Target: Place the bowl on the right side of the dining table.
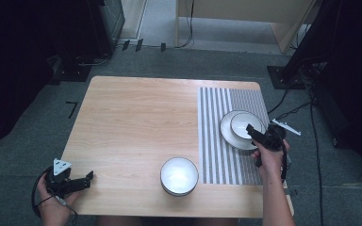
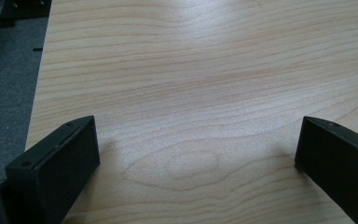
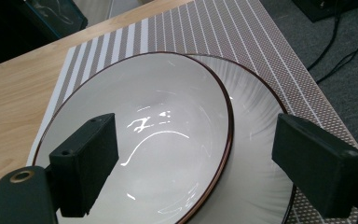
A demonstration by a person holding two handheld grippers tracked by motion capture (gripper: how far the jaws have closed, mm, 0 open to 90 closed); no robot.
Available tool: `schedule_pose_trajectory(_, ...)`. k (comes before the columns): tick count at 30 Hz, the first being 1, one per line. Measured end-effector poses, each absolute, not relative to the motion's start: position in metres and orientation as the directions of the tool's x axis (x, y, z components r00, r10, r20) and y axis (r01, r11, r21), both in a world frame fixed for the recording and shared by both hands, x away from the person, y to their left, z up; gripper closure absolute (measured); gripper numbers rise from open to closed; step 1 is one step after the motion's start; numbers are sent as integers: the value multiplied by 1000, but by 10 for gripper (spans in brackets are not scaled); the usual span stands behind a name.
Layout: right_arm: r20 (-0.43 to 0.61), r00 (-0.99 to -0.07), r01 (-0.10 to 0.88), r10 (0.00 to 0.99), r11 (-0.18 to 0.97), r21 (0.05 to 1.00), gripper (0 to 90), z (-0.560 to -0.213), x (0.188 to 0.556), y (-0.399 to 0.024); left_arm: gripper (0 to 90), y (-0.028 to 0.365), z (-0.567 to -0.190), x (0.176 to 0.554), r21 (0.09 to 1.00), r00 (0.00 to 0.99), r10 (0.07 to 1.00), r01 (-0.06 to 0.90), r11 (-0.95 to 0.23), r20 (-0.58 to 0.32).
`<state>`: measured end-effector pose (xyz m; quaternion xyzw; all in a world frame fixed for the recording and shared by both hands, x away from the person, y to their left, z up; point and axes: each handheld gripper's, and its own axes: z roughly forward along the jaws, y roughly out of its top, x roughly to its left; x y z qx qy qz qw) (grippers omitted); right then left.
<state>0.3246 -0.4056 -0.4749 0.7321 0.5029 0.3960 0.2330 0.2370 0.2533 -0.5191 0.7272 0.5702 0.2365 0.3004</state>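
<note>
the right hand (image 1: 269, 157) reaches forward over the striped placemat (image 1: 217, 141), tilting the right gripper (image 3: 193, 163) down at a white bowl (image 3: 140, 140) resting off-centre on a white plate (image 3: 261, 140). its jaws stand apart, pressing nothing. the left gripper (image 1: 86, 180) rests at the table (image 2: 191, 70) edge, jaws wide over bare wood. no readable writing.

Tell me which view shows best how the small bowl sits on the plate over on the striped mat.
The right gripper view: the small bowl is close up, sitting off-centre on the plate, with the open right claw around its rim. The high view shows bowl and plate small, partly behind the claw. The left gripper view looks at bare table.
</note>
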Motion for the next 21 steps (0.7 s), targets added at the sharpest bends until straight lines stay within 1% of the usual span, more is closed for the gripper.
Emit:
schedule_pose_trajectory(4,335,141,557,932,-355,751,32,-472,321,-405,0,253,-519,237,707,238,971,687,-169,1)
schedule_pose_trajectory(6,326,126,568,937,-338,751,4,-472,320,-404,0,253,-519,237,707,238,971,687,-169,1)
schedule_pose_trajectory(16,285,87,580,955,-281,764,0,-470,311,-400,0,253,-519,237,707,238,971,687,-169,1)
schedule_pose_trajectory(21,263,65,571,963,-252,781,0,-468,303,-398,0,253,-519,237,707,238,971,687,-169,1)
